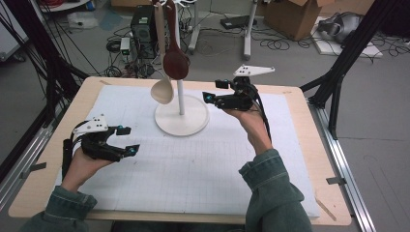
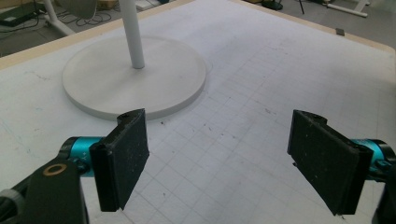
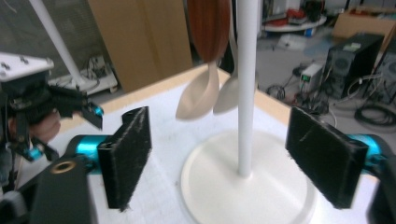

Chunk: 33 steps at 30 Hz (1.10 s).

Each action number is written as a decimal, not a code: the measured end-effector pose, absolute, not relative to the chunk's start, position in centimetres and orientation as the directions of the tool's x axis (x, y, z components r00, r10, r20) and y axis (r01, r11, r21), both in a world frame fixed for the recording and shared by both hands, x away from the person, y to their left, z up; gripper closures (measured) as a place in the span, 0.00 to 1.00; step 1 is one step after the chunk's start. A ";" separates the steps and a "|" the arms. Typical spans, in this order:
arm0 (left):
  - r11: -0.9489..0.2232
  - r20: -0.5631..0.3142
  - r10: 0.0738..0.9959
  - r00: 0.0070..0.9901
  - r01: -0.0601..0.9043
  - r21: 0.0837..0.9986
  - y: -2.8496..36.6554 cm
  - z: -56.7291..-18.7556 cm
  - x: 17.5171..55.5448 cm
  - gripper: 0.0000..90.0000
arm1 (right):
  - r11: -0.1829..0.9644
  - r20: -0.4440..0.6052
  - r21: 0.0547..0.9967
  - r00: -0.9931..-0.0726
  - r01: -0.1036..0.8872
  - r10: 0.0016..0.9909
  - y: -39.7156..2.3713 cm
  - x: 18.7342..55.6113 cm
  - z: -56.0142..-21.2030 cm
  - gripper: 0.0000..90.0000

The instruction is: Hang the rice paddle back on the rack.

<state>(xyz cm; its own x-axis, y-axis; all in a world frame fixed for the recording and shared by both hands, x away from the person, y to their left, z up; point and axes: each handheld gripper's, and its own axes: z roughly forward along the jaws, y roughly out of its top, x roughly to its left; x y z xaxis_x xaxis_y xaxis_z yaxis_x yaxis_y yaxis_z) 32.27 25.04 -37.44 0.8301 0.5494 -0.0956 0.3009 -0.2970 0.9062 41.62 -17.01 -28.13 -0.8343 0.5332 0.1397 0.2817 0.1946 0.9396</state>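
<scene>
Both jaws spread wide and gripping nothing, the right gripper (image 1: 216, 91) is hovering just beside a white stand (image 1: 182, 114) where a brown spoon (image 1: 175, 60) and cream spoon (image 1: 162, 90) are hanging; the left gripper (image 1: 127, 140), likewise spread, is hovering over the gridded mat (image 1: 193, 164).

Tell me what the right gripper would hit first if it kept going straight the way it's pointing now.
Most likely the white pole of the stand. In the right gripper view it rises between the open jaws of the right gripper, above the round base. The hanging spoons seem farther back, though depth is unclear.
</scene>
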 end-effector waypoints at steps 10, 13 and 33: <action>-0.294 -0.091 0.563 0.821 0.302 0.907 25.1 -37.5 32.3 0.19 | 0.219 0.129 0.931 -0.824 0.293 0.552 -17.8 40.3 -30.6 0.18; -0.295 -0.087 0.569 0.818 0.302 0.906 25.2 -37.5 32.3 0.17 | 0.231 0.126 0.926 -0.821 0.299 0.557 -18.0 39.8 -31.1 0.17; -0.300 -0.074 0.594 0.801 0.307 0.903 25.1 -37.9 32.3 0.10 | 0.276 0.099 0.908 -0.800 0.316 0.591 -19.4 36.7 -34.7 0.06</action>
